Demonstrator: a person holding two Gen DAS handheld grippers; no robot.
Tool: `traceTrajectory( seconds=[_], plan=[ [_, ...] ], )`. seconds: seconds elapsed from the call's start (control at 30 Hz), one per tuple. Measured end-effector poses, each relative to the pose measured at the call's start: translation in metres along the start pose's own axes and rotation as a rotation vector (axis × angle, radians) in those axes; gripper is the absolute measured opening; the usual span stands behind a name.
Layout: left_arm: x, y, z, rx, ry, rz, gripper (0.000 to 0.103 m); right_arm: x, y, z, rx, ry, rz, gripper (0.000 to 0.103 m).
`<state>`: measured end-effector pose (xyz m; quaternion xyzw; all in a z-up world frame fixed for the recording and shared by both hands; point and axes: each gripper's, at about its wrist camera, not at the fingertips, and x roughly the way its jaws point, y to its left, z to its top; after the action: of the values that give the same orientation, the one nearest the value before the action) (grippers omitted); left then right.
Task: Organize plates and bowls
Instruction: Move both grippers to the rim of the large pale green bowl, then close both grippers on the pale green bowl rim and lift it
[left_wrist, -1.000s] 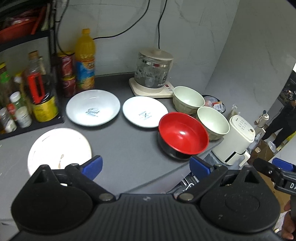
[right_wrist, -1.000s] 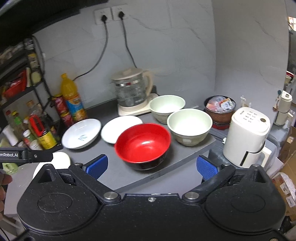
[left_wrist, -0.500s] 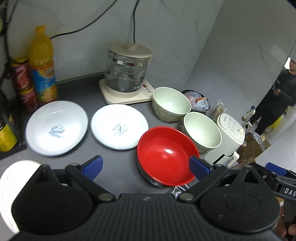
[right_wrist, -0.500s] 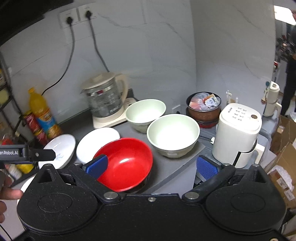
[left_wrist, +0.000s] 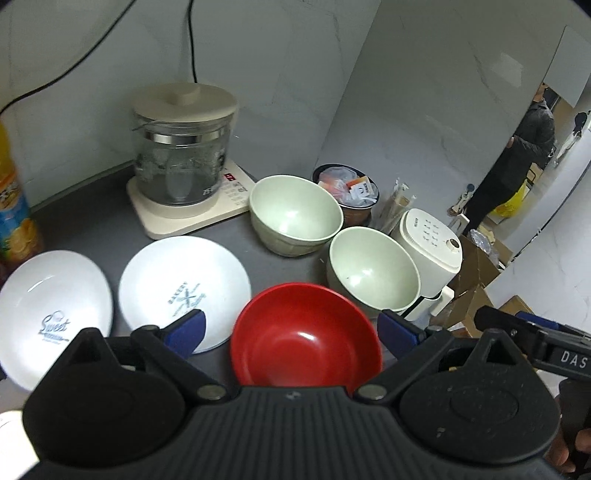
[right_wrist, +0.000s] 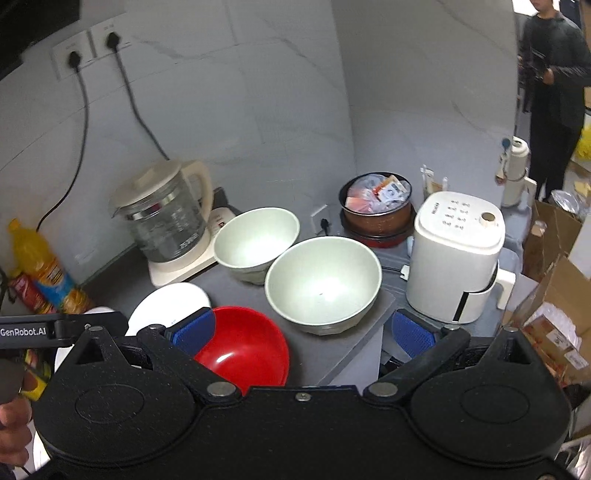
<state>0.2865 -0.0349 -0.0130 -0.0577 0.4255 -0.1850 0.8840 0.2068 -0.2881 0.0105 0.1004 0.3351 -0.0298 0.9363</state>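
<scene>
The grey worktop (left_wrist: 92, 225) carries everything I see, backed by a marble wall with two plugged sockets. Largest on it is the glass kettle (left_wrist: 183, 147) on its cream base at the back, then the white appliance (right_wrist: 456, 254) with buttons on top at the right edge. In front of the kettle stand two pale green bowls: the rear bowl (left_wrist: 295, 216) and the nearer bowl (left_wrist: 371, 271), close together, perhaps touching. The red bowl (left_wrist: 306, 336) sits just in front of them, directly between my left fingers (left_wrist: 183, 332), which are spread wide and hold nothing. My right fingers (right_wrist: 412, 334) are equally wide apart and empty; the nearer green bowl (right_wrist: 323, 284) lies between and beyond them, while their left blue pad overlaps the red bowl's (right_wrist: 242, 345) rim in view. Left of the red bowl lie the "Bakery" plate (left_wrist: 184, 291) and the "Sweet" plate (left_wrist: 51, 314), side by side. A brown tub of sachets (right_wrist: 376, 208) sits behind the green bowls.
</scene>
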Motion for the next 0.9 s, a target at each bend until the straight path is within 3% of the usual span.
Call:
traceTrajectory(
  seconds=[0.2,0.43,0.57,0.9],
  plan=[
    [0.023,-0.003,0.013,-0.014,0.031,-0.003,0.083,0.018,-0.011,0.008,0.033,0.02,0.003,0.099],
    [0.055,-0.011,0.033,-0.054,0.051,-0.018,0.068,0.051,-0.032,0.019,0.093,0.086,0.024,0.071],
    [0.075,-0.019,0.043,-0.075,0.069,-0.032,0.062,0.071,-0.043,0.025,0.106,0.123,0.029,0.059],
    [0.131,-0.04,0.06,-0.088,0.13,-0.042,0.048,0.122,-0.072,0.032,0.134,0.239,0.033,0.043]
  ],
)
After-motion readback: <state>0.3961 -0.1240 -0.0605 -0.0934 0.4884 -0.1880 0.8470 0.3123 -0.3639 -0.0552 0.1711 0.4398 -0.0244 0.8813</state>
